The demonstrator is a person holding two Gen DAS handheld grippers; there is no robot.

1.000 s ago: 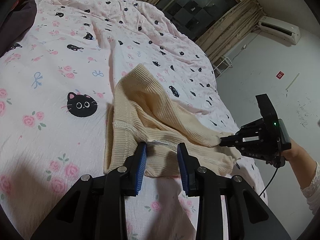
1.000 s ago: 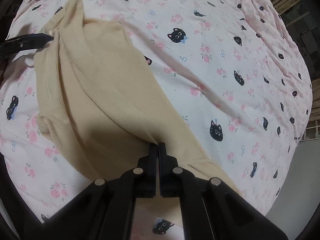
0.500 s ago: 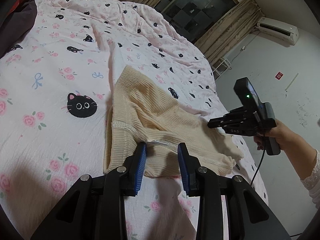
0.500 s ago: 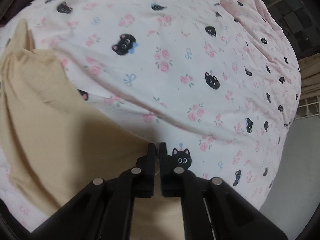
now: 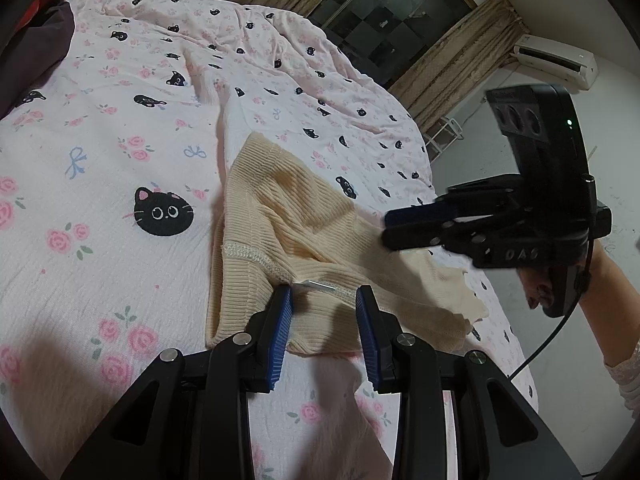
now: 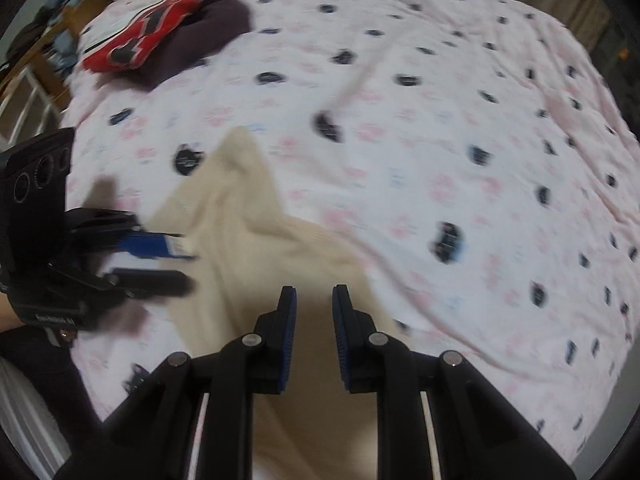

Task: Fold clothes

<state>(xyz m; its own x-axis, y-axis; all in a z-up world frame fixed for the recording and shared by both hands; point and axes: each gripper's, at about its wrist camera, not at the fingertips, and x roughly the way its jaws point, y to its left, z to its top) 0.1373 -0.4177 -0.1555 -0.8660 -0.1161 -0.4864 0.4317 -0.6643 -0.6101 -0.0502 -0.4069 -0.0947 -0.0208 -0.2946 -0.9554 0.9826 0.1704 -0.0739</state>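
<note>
A cream ribbed garment lies folded on the pink cat-print bedsheet. My left gripper is open, its blue pads on either side of the garment's near hem with the white label. My right gripper is open and empty, hovering above the garment. In the left wrist view the right gripper hangs over the garment's right part. The right wrist view is blurred and shows the left gripper at the left edge of the garment.
A dark purple garment with a red, white and black one on it lies at the far corner of the bed. A window with curtains and a white wall with an air conditioner lie beyond the bed's far edge.
My right gripper has let go of the garment, opened, and lifted and swung round above it. The garment's right end now lies flat on the bed. My left gripper has stayed open at the hem.
</note>
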